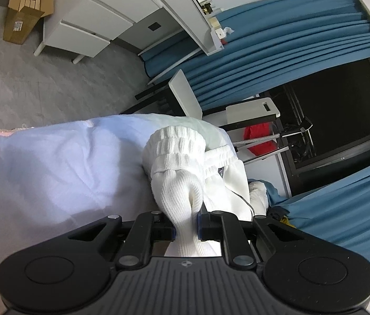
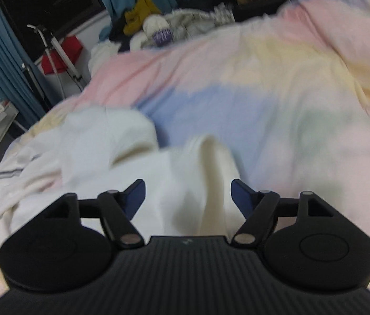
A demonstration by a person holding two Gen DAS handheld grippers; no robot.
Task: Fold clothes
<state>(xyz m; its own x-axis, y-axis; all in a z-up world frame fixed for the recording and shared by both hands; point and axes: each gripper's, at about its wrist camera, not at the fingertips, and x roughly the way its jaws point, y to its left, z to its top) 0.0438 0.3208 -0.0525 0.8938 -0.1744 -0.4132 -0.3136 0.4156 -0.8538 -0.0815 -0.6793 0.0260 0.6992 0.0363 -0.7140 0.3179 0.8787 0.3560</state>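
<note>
**White knit garment pinched in the left tool, right tool spread above it**

The left tool (image 1: pixel 185 225) is clamped on a bunched fold of the white knit garment (image 1: pixel 182 162) — the ribbed fabric is squeezed between its two fingers and hangs forward from them, with stacked ribbed bands showing at the far end. The garment lies at the edge of the bed, over the pastel duvet (image 1: pixel 53 162). Beyond the bed edge are blue curtains (image 1: pixel 290 39), a white drawer unit (image 1: pixel 90 23) and an open cardboard box (image 1: pixel 27 8) on the grey floor.

The right-wrist view is blurred. The right tool (image 2: pixel 188 197) stands wide — its fingers are well apart, with a raised ridge of the white garment (image 2: pixel 122 157) between them, touching neither as far as can be seen. The pastel duvet (image 2: pixel 263 92) spreads behind, with a heap of other clothes (image 2: pixel 158 31) at the far side of the bed.
</note>
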